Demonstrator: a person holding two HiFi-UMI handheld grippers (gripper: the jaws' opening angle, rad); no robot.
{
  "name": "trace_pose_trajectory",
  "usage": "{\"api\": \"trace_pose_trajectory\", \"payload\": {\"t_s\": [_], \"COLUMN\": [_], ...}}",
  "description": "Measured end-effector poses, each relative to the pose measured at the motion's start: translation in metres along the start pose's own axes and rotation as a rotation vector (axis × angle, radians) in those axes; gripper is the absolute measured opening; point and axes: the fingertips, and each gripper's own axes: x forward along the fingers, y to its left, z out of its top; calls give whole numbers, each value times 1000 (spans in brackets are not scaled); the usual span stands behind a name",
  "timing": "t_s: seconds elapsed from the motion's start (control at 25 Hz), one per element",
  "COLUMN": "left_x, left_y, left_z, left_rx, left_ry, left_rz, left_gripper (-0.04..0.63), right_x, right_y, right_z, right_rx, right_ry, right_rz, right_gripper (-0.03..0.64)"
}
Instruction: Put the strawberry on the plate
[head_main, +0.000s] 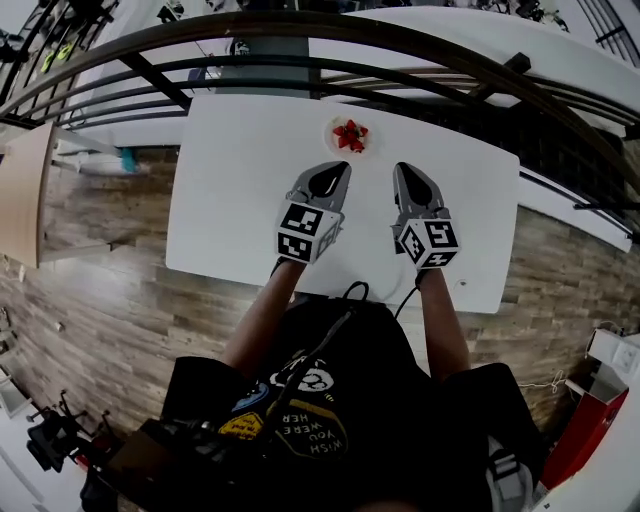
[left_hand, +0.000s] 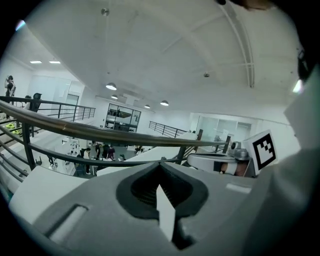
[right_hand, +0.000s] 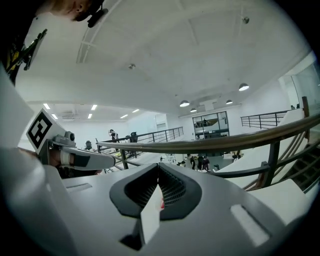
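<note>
Judging from how things lie, the placing looks done: the strawberry (head_main: 350, 135) sits on the small round plate (head_main: 330, 128) at the far side of the white surface (head_main: 240, 180), well apart from both tools. The sound course now is to hold the tools low and wide of the plate rim, since a light plate would likely slide on a smooth top if nudged.

The left gripper (head_main: 335, 170) has its 2 fingers pressed together with nothing between them. The right gripper (head_main: 408, 172) is likewise closed and empty. A red speck shows through its gap in the right gripper view, and I take it for the distant fruit.

The strawberry is red, lumpy and probably soft. The plate is pale and shallow. The fingers are grey moulded shells with dark ribbed pads (right_hand: 172, 187). A curved metal railing (head_main: 300, 30) runs behind the surface.
</note>
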Motion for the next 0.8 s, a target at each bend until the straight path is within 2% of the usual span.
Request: {"api": "trace_pose_trajectory", "payload": {"t_s": [0.2, 0.36, 0.6, 0.8], "left_x": [-34, -62, -90, -95], "left_y": [-36, -45, -58, -71], "left_z": [23, 27, 22, 22], "left_rx": [35, 41, 39, 41], "left_ry": [-48, -74, -92, -94], "left_rz": [-30, -20, 2, -4], "left_gripper": [0, 0, 0, 0], "right_x": [-46, -72, -111, -131], "right_y": [12, 29, 46, 41], "right_z": [34, 45, 43, 35], "right_rx": [-36, -24, -4, -3], "right_ry": [-59, -84, -89, -73], "right_rz": [-27, -24, -3, -7], "right_gripper": [3, 3, 3, 3]}}
